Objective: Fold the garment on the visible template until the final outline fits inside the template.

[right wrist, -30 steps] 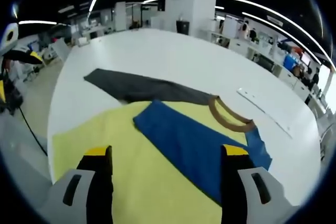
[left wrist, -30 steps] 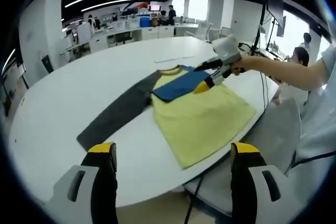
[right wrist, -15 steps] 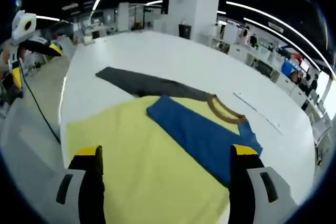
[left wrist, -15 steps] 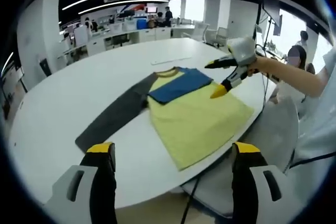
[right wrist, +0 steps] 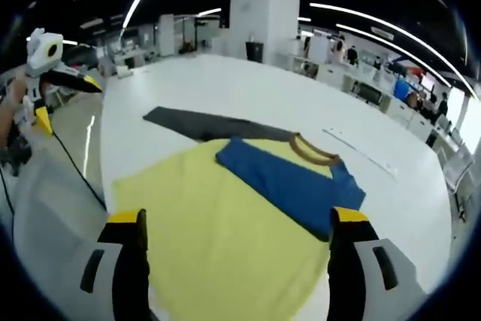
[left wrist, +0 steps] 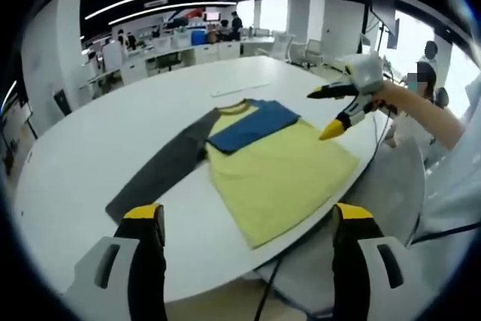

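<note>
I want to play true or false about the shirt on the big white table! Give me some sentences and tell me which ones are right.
1. The blue sleeve is folded over the yellow shirt body. True.
2. The grey sleeve is folded in too. False: it lies stretched out flat on the table.
3. The right hand-held gripper is pinching the shirt. False: it is open and off the cloth.
4. The left hand-held gripper is open and holds nothing. True.
5. The collar is green. False: it is brown.
</note>
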